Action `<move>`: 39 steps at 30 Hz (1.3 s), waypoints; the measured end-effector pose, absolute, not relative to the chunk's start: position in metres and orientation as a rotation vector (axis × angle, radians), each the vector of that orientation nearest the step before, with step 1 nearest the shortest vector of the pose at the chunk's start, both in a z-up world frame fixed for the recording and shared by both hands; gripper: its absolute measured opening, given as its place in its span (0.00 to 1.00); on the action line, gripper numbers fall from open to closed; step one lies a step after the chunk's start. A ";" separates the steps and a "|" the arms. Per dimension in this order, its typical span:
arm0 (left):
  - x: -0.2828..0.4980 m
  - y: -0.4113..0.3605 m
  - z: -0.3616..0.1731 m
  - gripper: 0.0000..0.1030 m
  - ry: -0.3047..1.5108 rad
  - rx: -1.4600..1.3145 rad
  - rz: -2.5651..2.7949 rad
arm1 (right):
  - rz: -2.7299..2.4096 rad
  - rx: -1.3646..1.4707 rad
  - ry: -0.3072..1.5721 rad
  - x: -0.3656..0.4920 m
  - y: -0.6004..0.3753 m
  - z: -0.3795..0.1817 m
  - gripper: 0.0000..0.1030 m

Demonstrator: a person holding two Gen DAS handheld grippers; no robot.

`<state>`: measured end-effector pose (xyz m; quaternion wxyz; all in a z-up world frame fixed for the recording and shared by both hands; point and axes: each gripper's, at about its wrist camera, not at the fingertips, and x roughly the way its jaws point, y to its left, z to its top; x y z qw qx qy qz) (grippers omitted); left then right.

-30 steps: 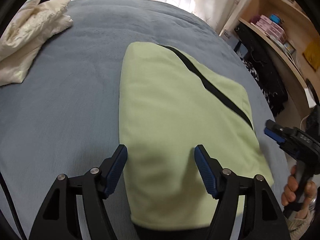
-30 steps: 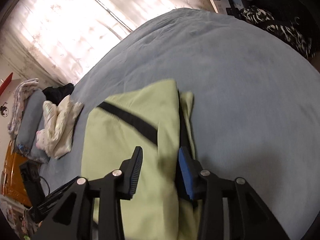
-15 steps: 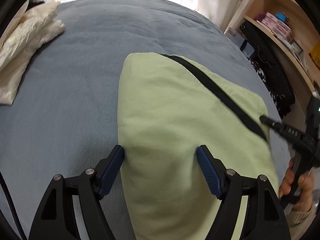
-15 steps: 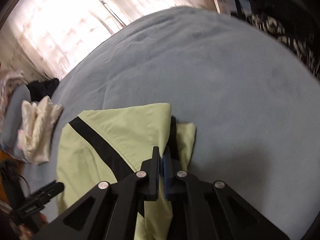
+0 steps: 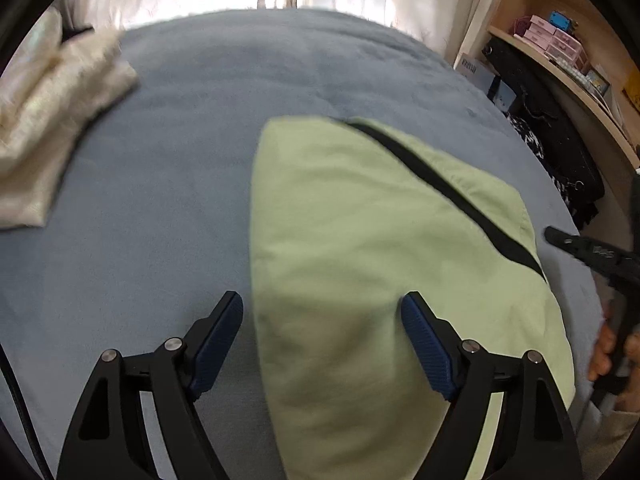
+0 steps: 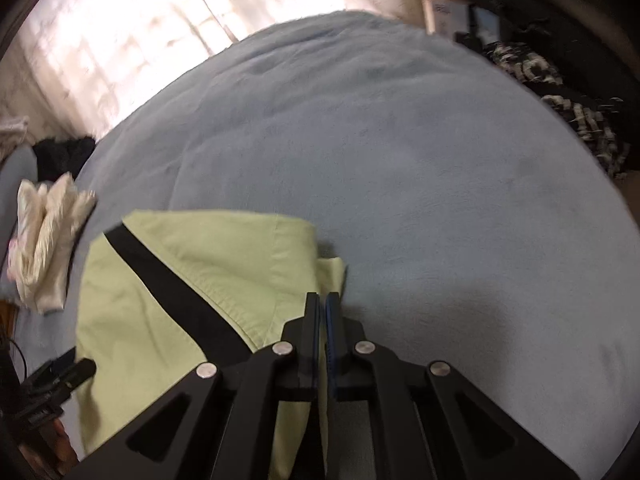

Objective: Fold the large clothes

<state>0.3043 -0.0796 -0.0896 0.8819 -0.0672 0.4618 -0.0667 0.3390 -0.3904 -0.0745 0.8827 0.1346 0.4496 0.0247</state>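
closed since a second ago, the right tool [image 6: 322, 312] now rests pressed together at the right edge of the folded green garment [image 5: 372, 260] on the bed [image 5: 168, 184], whether pinching cloth cannot be told, while the left tool [image 5: 322, 338] stays spread over its near corner, suggesting the fold is nearly complete.

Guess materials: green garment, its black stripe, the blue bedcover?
Green garment: looks like matte woven cotton or a blend; soft creases and a stitched hem show in the right wrist view. Black stripe: flat, darker band, probably sewn-on tape or trim; weave unreadable. Bedcover: grey-blue, fuzzy, dull nap, likely fleece or plush.
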 end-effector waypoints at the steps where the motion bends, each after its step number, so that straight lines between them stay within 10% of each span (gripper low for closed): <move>1: 0.299 -0.081 -0.083 0.78 0.940 -0.140 -0.149 | 0.078 0.287 0.917 0.332 -0.385 -0.068 0.03; 35: 0.247 -0.106 -0.090 0.75 1.051 -0.105 -0.211 | 0.116 0.268 1.062 0.232 -0.359 -0.091 0.04; 39: 0.227 -0.100 -0.086 0.75 1.074 -0.116 -0.175 | 0.128 0.307 1.071 0.213 -0.358 -0.083 0.34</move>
